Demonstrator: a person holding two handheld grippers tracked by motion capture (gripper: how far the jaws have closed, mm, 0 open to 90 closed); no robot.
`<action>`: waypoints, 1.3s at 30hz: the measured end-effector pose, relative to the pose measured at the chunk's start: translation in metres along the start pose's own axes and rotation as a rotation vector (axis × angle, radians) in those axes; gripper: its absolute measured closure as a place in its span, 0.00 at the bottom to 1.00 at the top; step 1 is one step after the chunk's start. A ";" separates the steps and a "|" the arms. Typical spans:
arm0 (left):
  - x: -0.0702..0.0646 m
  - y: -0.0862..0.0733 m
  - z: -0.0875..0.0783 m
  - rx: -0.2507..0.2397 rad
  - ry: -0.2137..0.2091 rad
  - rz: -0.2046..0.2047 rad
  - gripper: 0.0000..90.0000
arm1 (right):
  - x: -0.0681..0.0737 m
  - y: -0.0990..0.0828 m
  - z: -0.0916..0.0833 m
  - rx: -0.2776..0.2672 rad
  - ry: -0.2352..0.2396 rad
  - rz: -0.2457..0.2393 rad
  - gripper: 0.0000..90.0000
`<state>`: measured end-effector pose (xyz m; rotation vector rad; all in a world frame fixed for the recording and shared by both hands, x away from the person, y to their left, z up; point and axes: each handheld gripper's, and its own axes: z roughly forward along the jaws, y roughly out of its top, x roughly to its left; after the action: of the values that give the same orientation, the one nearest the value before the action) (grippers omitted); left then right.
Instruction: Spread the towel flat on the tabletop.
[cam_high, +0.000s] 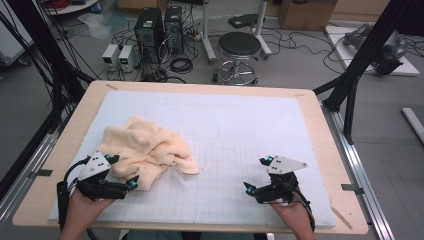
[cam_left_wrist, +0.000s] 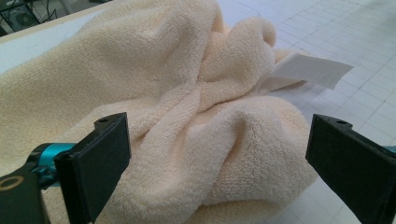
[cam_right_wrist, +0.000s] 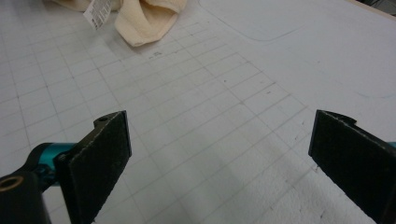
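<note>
A crumpled cream towel (cam_high: 145, 150) lies on the left half of the white gridded mat (cam_high: 235, 130). My left gripper (cam_high: 122, 172) sits at the towel's near edge, jaws open. In the left gripper view the towel (cam_left_wrist: 187, 107) bulges between the wide-apart jaws, and its white label (cam_left_wrist: 310, 70) sticks out to the right. The pads do not press on the cloth. My right gripper (cam_high: 255, 175) is open over bare mat at the near right, well clear of the towel. In the right gripper view a towel corner (cam_right_wrist: 144, 16) and the label (cam_right_wrist: 98, 11) lie far ahead.
The mat rests on a wooden table (cam_high: 325, 145) with a narrow bare border. Black frame posts (cam_high: 360, 60) stand at the table's far corners. On the floor beyond are a stool (cam_high: 239, 55), computer towers (cam_high: 150, 32) and cables.
</note>
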<state>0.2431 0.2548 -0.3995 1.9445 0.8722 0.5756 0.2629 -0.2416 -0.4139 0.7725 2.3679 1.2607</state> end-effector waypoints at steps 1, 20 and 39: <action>0.000 0.000 -0.001 -0.004 0.001 0.000 0.08 | 0.000 0.000 0.000 -0.001 0.001 0.004 0.05; 0.017 0.015 0.006 -0.025 -0.026 0.006 0.18 | 0.003 0.004 0.005 -0.001 0.020 0.000 0.05; 0.029 0.002 0.061 0.205 -0.050 -0.056 0.85 | 0.004 0.005 0.005 -0.001 0.041 -0.008 0.05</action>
<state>0.3041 0.2425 -0.4263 2.1017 0.9823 0.4165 0.2639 -0.2338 -0.4123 0.7431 2.4008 1.2861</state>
